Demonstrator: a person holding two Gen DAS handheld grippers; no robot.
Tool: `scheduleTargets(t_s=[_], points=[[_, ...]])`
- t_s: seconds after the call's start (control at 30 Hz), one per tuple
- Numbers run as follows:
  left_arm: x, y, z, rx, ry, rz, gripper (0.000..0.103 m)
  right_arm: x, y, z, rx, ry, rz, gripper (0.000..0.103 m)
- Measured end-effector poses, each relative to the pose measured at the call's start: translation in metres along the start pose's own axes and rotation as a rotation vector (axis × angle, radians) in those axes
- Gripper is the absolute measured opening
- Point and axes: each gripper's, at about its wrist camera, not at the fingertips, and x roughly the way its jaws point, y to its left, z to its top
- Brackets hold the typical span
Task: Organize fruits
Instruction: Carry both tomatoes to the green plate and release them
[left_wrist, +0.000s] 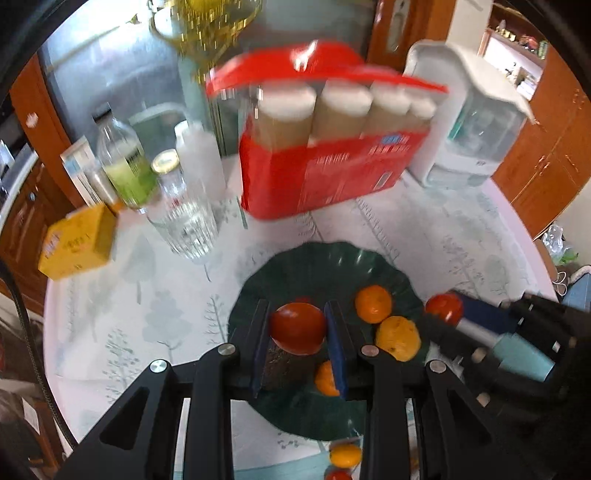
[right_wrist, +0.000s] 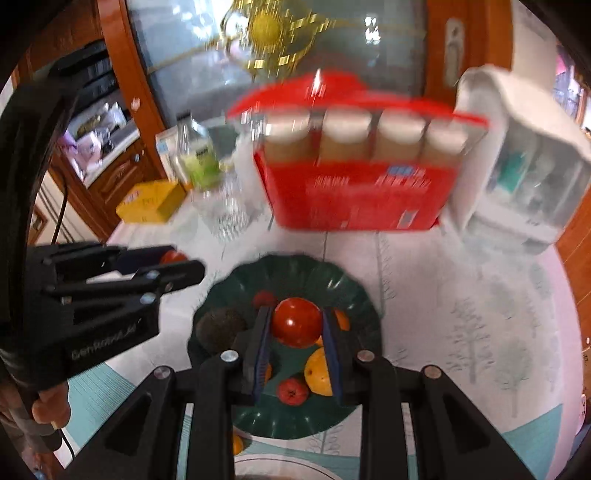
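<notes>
A dark green plate (left_wrist: 295, 266) lies on the table with several oranges (left_wrist: 373, 303) and a dark avocado (right_wrist: 219, 328) in it; it also shows in the right wrist view (right_wrist: 354, 295). My left gripper (left_wrist: 298, 328) is shut on a red tomato (left_wrist: 298, 326) and holds it above the plate. My right gripper (right_wrist: 297, 325) is shut on another red tomato (right_wrist: 297, 322) above the plate. The right gripper shows at the plate's right edge in the left wrist view (left_wrist: 445, 308). The left gripper shows at the left in the right wrist view (right_wrist: 177, 264).
A red box of cups (left_wrist: 325, 162) stands behind the plate, a white appliance (left_wrist: 469, 122) to its right. A ribbed glass (left_wrist: 184, 221), bottles (left_wrist: 125, 166) and a yellow box (left_wrist: 79, 242) stand at the left. An orange (left_wrist: 345, 455) lies near the front edge.
</notes>
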Motion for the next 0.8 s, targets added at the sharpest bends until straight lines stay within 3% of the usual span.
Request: scheduleTargets(t_s=[0.2, 0.37, 0.47, 0.53, 0.8], points=[[0.056, 0.001, -0.004, 0.007, 0.07, 0.007, 0.027, 0.055, 0.0, -0.016, -0.026, 0.074, 0.024, 0.027], [0.084, 0.001, -0.009, 0.031, 0.108, 0.012, 0.028, 0.078, 0.001, -0.022, -0.059, 0.091, 0.026, 0.028], [0.088, 0.0, -0.011, 0.046, 0.108, 0.015, 0.04, 0.084, 0.003, -0.022, -0.08, 0.085, 0.02, 0.028], [0.088, -0.001, -0.011, 0.058, 0.095, 0.031, 0.062, 0.086, 0.003, -0.022, -0.084, 0.083, 0.025, 0.029], [0.072, 0.003, -0.013, 0.064, 0.063, 0.041, 0.069, 0.082, 0.003, -0.022, -0.083, 0.06, 0.034, 0.031]])
